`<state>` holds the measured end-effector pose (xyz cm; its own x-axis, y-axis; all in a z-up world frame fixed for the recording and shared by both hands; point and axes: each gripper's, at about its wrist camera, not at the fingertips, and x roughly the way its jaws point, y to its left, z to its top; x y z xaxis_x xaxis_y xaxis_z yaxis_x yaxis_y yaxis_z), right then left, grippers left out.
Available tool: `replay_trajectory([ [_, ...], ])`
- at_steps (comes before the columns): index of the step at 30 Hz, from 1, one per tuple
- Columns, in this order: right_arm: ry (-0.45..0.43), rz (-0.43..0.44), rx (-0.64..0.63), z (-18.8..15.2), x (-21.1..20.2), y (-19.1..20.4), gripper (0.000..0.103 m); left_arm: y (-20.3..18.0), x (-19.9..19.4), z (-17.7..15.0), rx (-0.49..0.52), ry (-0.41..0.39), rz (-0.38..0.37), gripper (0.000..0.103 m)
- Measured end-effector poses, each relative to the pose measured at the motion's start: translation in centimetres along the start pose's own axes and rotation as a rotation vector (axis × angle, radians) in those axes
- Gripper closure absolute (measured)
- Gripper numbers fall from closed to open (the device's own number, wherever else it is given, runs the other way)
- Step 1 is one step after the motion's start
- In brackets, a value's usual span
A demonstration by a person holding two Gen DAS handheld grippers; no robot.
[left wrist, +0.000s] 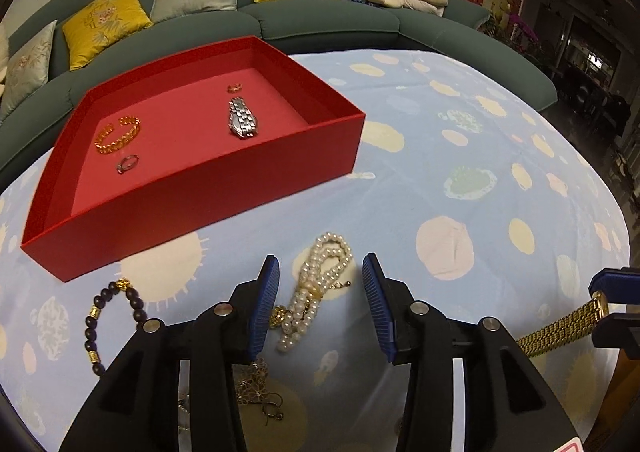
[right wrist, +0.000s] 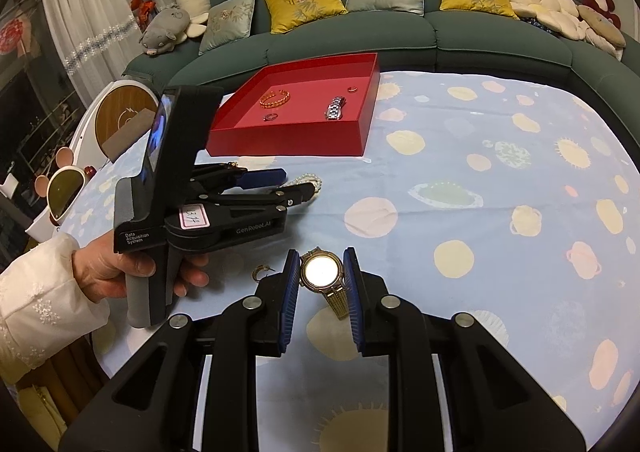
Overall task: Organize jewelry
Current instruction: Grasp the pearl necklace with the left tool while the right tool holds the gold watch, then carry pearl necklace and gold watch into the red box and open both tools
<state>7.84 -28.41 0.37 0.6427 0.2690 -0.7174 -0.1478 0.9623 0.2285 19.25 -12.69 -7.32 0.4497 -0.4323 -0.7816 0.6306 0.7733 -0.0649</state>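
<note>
The red tray (left wrist: 208,188) sits on the counter (left wrist: 460,212) holding four pieces. The left claw (left wrist: 320,304) stands open astride the pearls (left wrist: 316,288); best to lower squarely before pinching. The right claw (right wrist: 322,284) grips the gold watch (right wrist: 322,272), lifted. Labels read "GenRobot.AI" and "Data Acquisition System"

Red tray (left wrist: 224,188) holds gold bangle (left wrist: 118,134), silver watch (left wrist: 242,118), 2 rings (left wrist: 127,163). On the cloth: pearl strand (left wrist: 316,288) bunched, dark bead bracelet (left wrist: 104,316), gold earrings (left wrist: 260,392), probably tangled. Gold watch (right wrist: 322,272) face up, band trailing.
</note>
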Motion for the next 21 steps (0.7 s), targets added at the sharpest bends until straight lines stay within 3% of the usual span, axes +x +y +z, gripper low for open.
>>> replay_trajectory([
  [3,0.003,0.0,0.001,0.1,0.2,-0.1,0.081,-0.2,0.0,-0.1,0.012,-0.008,0.001,0.078],
  [4,0.004,0.0,0.001,0.1,0.2,0.0,0.081,-0.1,0.0,-0.1,0.008,-0.005,-0.008,0.089],
  [13,-0.009,0.009,-0.009,0.6,0.1,0.7,0.081,-0.6,-1.6,-1.0,0.005,-0.011,-0.016,0.091],
  [21,-0.096,0.029,-0.031,3.1,-1.7,2.4,0.081,0.2,-9.4,0.6,-0.054,-0.122,-0.019,0.091],
])
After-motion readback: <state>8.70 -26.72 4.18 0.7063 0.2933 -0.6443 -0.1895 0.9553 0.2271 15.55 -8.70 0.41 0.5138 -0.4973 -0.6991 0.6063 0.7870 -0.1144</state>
